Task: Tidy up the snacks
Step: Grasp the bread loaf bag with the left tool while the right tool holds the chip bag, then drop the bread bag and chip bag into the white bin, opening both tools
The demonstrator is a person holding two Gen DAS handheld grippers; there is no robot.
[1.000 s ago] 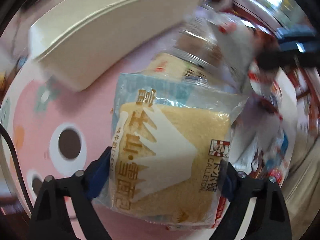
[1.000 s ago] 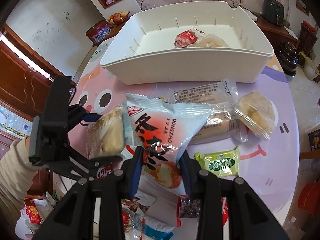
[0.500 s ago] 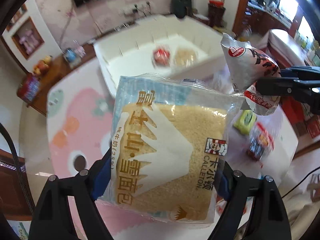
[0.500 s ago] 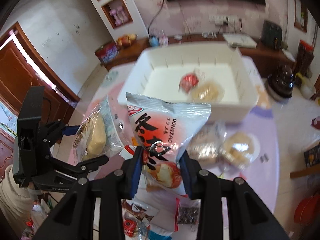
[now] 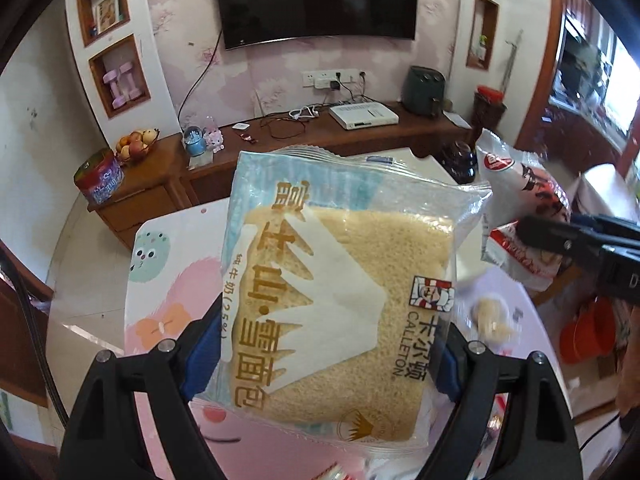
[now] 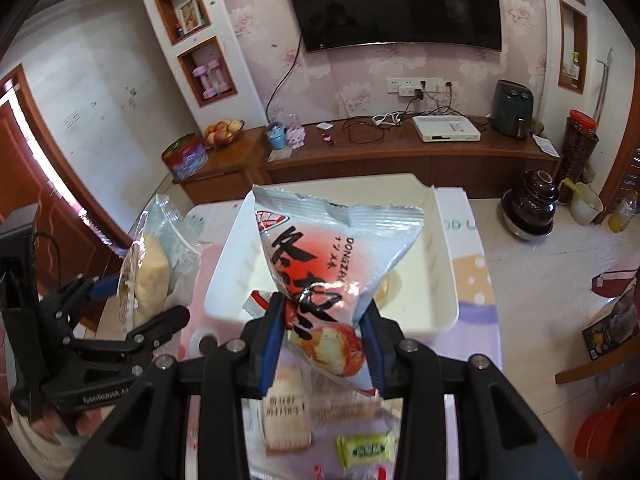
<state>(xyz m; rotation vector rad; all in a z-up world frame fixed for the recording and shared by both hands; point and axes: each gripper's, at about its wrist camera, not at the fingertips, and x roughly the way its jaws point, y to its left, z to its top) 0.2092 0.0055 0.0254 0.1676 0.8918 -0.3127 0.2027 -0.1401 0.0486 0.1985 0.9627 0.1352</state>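
Left gripper (image 5: 324, 344): its 2 blue pads clamp the bread packet (image 5: 340, 304) by its side edges, jaws spread wide around it; the packet is up in the air above the table's (image 5: 168, 280) pink cartoon cover.
Bread packet: clear wrapper with a pale blue top band, a square slice of bread inside, gold lettering and a white mountain shape on the front, "CALLETON" along 1 side.
Right gripper (image 6: 324, 340): jaws narrow, pinching the lower part of the red-and-white snack bag (image 6: 332, 272), which stands upright between the pads, clear of the table.
Snack bag: puffed, crimped top edge, black characters and "DONGZAO" print; from the left wrist view it appears at the right, level with the bread packet.
White bin (image 6: 444, 280): on the table towards the far edge, directly behind the snack bag; what lies in it is mostly hidden.
Loose snacks: a green-wrapped sweet (image 6: 366, 448) and a pale wrapped cake (image 6: 286, 412) lie on the table near its front edge, under the right gripper.
Person: a hand (image 6: 52, 428) grips the left gripper's handle, seen at the lower left of the right wrist view.
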